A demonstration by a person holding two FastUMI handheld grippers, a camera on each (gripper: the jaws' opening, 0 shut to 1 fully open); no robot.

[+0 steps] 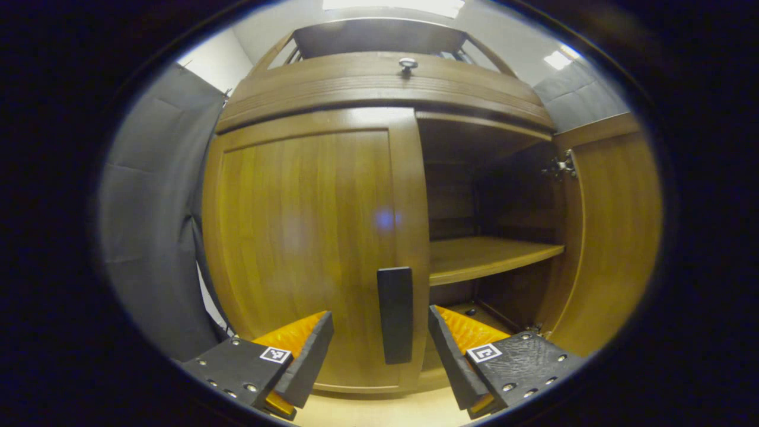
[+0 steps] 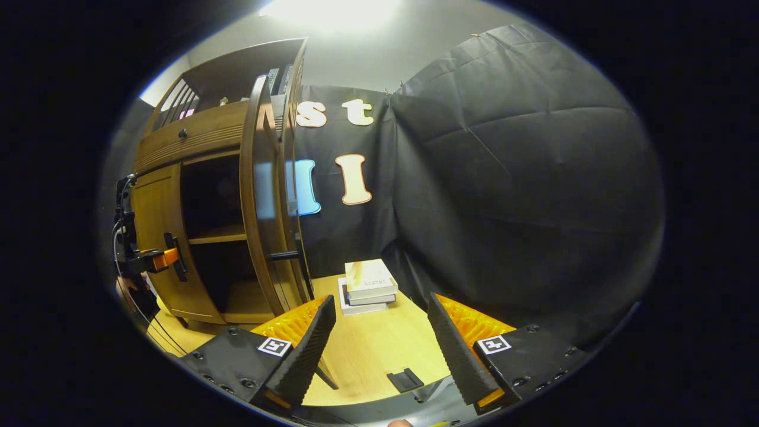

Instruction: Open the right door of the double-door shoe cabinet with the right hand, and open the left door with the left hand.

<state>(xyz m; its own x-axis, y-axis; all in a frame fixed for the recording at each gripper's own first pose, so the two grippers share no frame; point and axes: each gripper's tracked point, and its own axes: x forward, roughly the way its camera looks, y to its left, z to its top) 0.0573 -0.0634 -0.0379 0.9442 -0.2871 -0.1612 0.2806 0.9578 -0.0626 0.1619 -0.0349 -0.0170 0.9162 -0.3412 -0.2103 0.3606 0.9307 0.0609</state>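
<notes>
2 doors: right door open, left door closed. Left tongs spread, handle at 12 o'clock; right tongs spread.

A pale wooden tabletop carries everything. The shoe cabinet stands on its far left part. Just right of it lies a small stack of books, and a small dark flat piece rests near the front edge.
</notes>
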